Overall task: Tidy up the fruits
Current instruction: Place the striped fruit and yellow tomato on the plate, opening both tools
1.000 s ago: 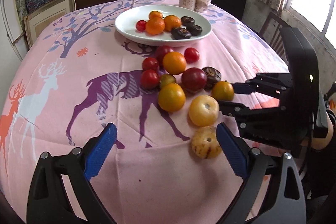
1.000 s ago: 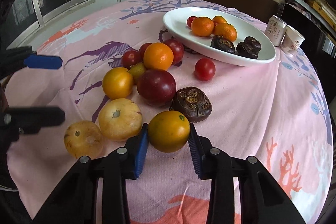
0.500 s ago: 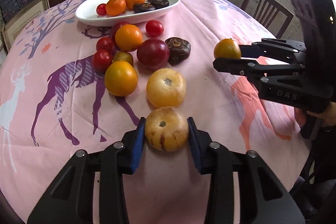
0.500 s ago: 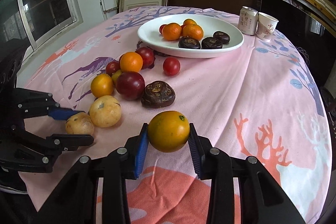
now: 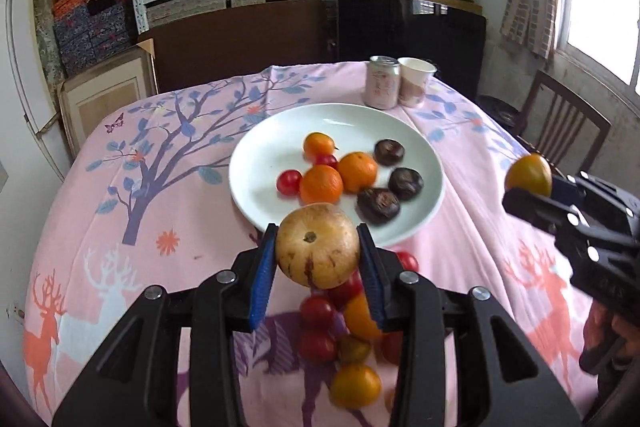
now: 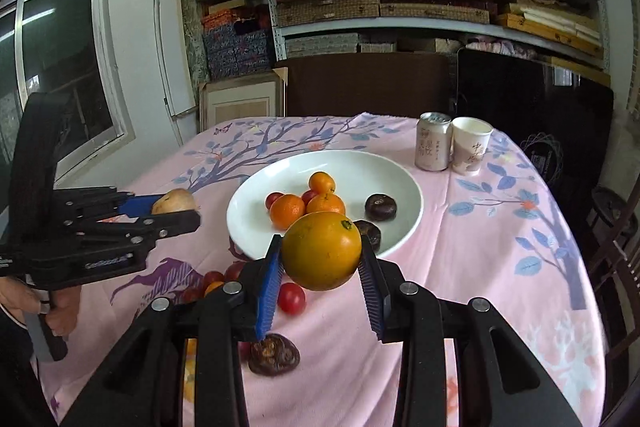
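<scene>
Left gripper (image 5: 318,259) fingers clamped on a speckled yellow fruit (image 5: 317,245) lifted before the white plate (image 5: 276,151) of oranges and tomatoes, loose fruits (image 5: 352,339) on pink surface (image 5: 120,227), right gripper (image 6: 322,265) fingers clamped on an orange-yellow fruit (image 6: 322,250), raised.

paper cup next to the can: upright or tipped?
Upright. The paper cup stands on its base beside the can behind the white plate, its open rim facing up. Contents: cannot tell.

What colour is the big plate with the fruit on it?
White. The plate shows best in the left wrist view.
</scene>
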Available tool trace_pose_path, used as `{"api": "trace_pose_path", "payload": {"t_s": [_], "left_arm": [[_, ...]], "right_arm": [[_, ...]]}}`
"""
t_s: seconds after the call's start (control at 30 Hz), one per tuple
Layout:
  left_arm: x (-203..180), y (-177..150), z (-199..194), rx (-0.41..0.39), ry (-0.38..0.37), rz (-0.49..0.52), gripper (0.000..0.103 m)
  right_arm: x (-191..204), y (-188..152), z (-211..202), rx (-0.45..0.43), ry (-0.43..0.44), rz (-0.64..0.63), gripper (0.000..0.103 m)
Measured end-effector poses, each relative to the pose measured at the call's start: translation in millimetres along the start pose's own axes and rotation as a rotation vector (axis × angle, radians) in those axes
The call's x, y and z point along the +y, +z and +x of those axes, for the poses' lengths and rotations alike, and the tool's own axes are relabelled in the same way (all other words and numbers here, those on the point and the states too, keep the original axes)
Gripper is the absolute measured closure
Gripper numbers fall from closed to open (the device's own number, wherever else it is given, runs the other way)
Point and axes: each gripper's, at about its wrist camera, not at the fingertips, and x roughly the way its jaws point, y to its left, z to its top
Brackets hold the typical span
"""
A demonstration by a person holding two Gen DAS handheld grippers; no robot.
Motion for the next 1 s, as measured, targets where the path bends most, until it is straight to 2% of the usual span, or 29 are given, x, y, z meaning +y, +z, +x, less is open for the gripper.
{"api": "trace_pose_path", "payload": {"t_s": [0.13,0.3,0.33,0.37,0.4,0.43,0.5,0.73,1.0], "left_arm": [[15.4,12.4,48.6,0.068,0.048,-0.088,0.065],[27.6,12.5,76.6,0.117,0.032,-0.164,0.064],[29.9,12.2,77.9,0.110,0.033,-0.179,0.059],[31.6,13.0,77.2,0.101,0.042,-0.193,0.041],[33.7,14.3,74.4,0.085,0.055,-0.207,0.030],[35.4,16.6,69.9,0.060,0.068,-0.218,0.017],[37.1,18.2,57.1,0.006,0.073,-0.213,0.016],[40.1,3.7,22.4,0.000,0.058,-0.184,0.013],[25.0,-36.4,0.0,0.041,0.042,-0.115,0.011]], "right_arm": [[-6.1,9.1,47.0,0.068,-0.006,0.059,0.066],[-4.7,9.2,91.6,0.156,-0.012,0.066,0.065],[-2.9,9.1,96.9,0.164,-0.012,0.057,0.065],[-1.5,8.9,100.2,0.163,-0.012,0.053,0.061],[-0.4,7.8,100.9,0.158,-0.014,0.052,0.046],[0.5,7.0,99.5,0.144,-0.030,0.048,0.041],[-1.2,5.7,93.2,0.121,-0.040,0.055,0.038],[-19.2,-6.1,54.2,0.149,-0.010,0.081,0.038],[-1.4,-45.6,19.8,0.258,-0.026,-0.093,0.036]]}}
